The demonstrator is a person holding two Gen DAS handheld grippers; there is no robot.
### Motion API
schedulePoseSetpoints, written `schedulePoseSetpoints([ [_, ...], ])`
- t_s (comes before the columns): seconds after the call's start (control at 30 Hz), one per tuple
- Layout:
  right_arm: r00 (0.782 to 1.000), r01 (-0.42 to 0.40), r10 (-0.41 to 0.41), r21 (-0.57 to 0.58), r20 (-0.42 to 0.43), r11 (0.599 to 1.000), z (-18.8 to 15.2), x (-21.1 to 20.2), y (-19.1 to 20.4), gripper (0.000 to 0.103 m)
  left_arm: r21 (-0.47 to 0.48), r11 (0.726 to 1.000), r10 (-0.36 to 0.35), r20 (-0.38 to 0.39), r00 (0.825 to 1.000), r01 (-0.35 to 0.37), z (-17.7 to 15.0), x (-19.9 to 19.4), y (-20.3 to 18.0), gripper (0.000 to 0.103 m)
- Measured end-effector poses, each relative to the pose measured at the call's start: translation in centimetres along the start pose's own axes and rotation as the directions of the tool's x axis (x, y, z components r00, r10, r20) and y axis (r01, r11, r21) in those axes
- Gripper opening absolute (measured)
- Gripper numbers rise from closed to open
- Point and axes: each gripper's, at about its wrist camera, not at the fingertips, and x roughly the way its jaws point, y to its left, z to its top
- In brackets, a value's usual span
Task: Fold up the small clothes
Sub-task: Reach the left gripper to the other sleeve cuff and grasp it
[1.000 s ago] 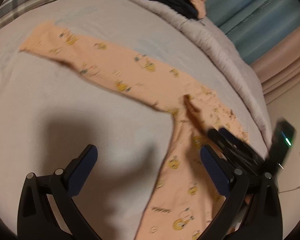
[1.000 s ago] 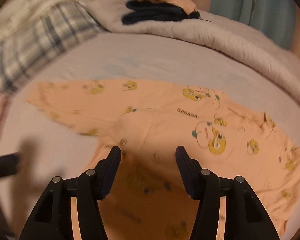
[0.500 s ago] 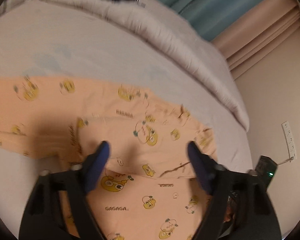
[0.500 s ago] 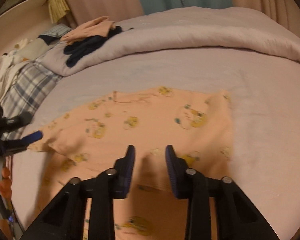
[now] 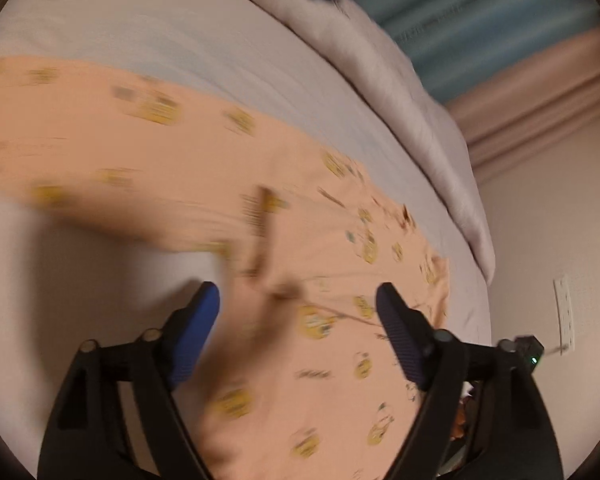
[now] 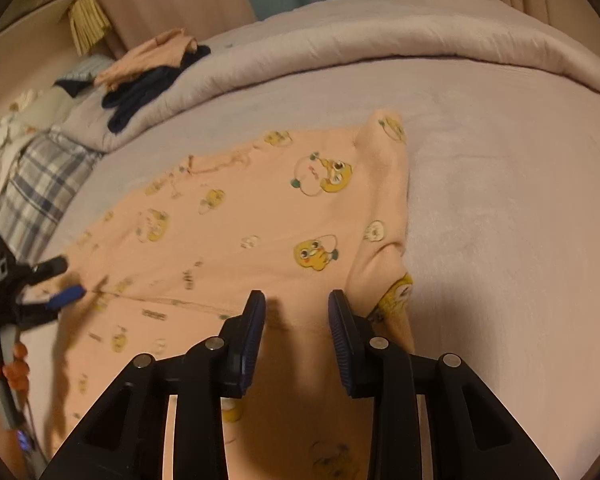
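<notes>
One peach garment [image 6: 260,216] with yellow cartoon prints lies spread flat on the lilac bed sheet [image 6: 500,200], near the middle of the bed, and reaches to the bed's near edge under both grippers. Its right side is folded over into a long narrow flap [image 6: 384,200]. Two grippers in view. Left gripper [image 5: 298,308]: jaws wide apart and opening, garment below the gap, pads not pressing on it; left view is motion-blurred. Right gripper [image 6: 296,312]: jaws partly apart, pads over the cloth just left of the flap; nothing visibly pinched between them. In the right view the left gripper [image 6: 60,284] shows at the garment's left edge, a hand [image 6: 8,368] on its handle. One rolled grey duvet [image 6: 380,36] runs along the far edge of the bed. One small pile on it at the far left corner: dark navy clothes [image 6: 140,96] under a peach piece [image 6: 156,52]. One plaid pillow [image 6: 40,184] at the left edge.
</notes>
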Motion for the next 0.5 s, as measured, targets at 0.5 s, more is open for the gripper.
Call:
schedulePoseSetpoints([
  [0.5, 0.993, -0.122, 0.122, -0.047, -0.004, 0.991, -2.9, -1.4, 4.9, 0.040, -0.433, 0.879, -0.078, 0.283, 0.956, 0.200, 3.6, -8.4, 15.5, 0.082],
])
